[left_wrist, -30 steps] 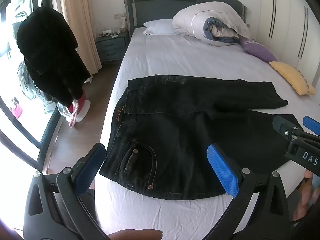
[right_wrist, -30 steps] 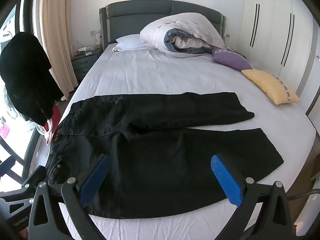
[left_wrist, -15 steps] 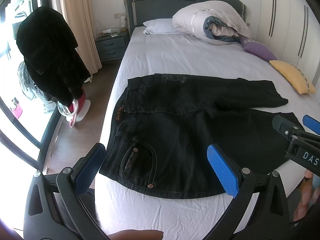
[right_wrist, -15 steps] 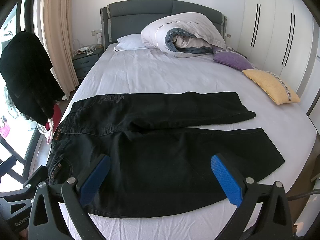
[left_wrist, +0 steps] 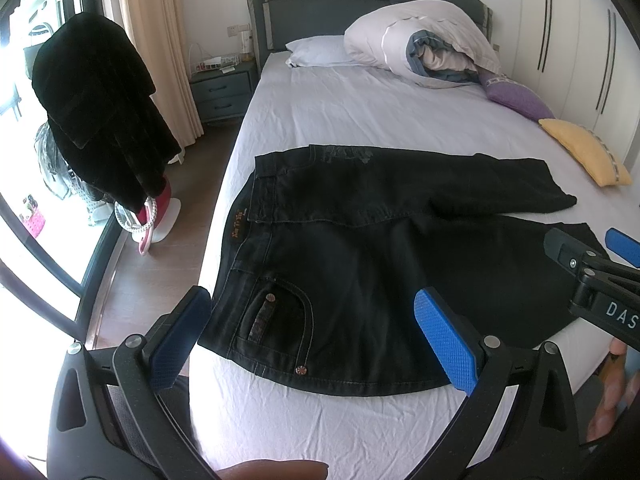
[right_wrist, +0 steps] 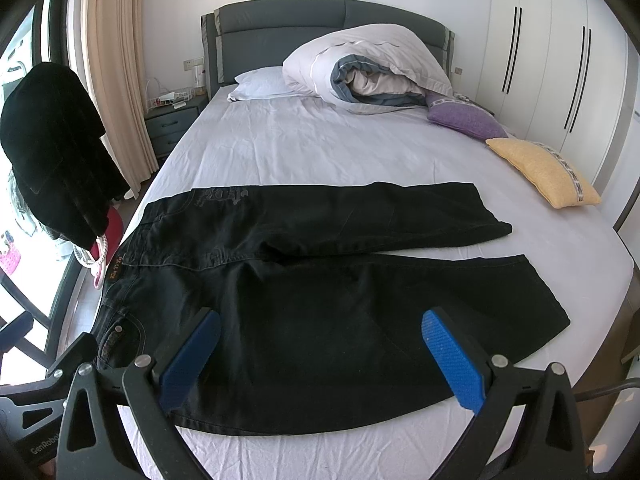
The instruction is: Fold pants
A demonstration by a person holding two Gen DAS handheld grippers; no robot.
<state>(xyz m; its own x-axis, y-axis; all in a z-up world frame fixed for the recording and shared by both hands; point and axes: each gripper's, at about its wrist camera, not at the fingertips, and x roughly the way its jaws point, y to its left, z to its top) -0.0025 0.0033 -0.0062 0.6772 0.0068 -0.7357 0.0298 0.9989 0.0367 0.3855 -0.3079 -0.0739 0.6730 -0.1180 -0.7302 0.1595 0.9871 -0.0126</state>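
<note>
Black jeans (left_wrist: 360,264) (right_wrist: 320,280) lie flat across the foot half of the bed, waistband to the left, both legs stretched to the right and slightly apart. My left gripper (left_wrist: 316,336) hovers open above the near waist corner with the pocket, holding nothing. My right gripper (right_wrist: 320,352) is open over the near leg, clear of the cloth. The right gripper's fingers (left_wrist: 560,248) also show at the right edge of the left wrist view, near the leg hems.
The white bed sheet (right_wrist: 320,148) is bare beyond the jeans. A rolled duvet (right_wrist: 372,68), purple cushion (right_wrist: 464,118) and yellow cushion (right_wrist: 544,172) sit at the head and right. A dark coat on a stand (left_wrist: 96,112) and a nightstand (left_wrist: 224,92) stand left of the bed.
Both views have drifted very slightly; the jeans lie as before and both grippers stay open.
</note>
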